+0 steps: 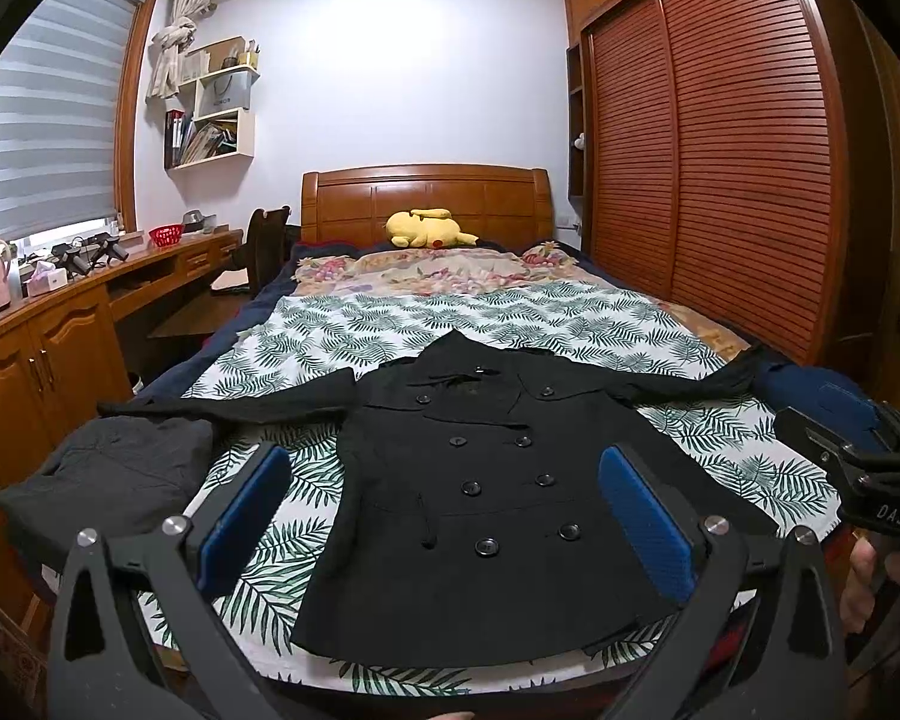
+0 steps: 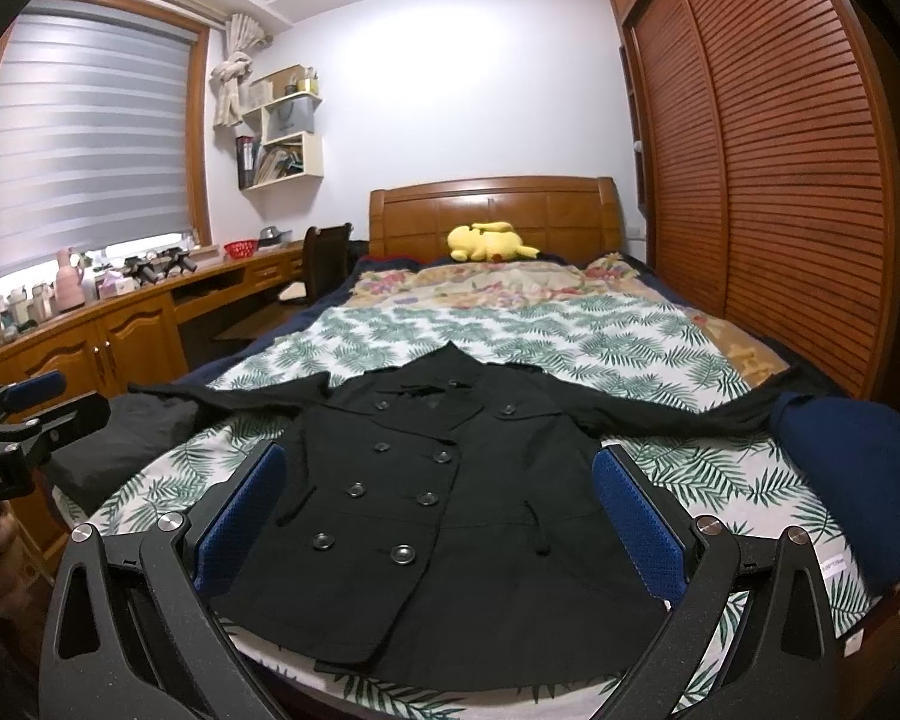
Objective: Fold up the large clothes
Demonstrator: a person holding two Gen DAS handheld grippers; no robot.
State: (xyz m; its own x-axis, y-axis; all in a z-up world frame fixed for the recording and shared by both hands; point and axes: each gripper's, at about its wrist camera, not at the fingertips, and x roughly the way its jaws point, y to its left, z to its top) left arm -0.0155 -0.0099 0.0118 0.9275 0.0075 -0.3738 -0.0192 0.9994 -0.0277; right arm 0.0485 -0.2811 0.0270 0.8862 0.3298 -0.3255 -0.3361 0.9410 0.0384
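Coat [image 1: 480,480] flat on bed [image 1: 306,324], collar toward headboard [image 1: 426,195], sleeves spread sideways

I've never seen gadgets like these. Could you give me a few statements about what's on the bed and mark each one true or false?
1. The black double-breasted coat lies flat on the leaf-print bedspread with both sleeves spread out. True.
2. The left tool is clamped on the coat's hem. False: its blue-padded fingers stand wide apart, holding nothing.
3. A yellow plush toy sits by the wooden headboard. True.
4. The right tool is open. True.
5. The folded dark blue garment lies on top of the coat's buttons. False: it lies off to the coat's right, by the sleeve end.
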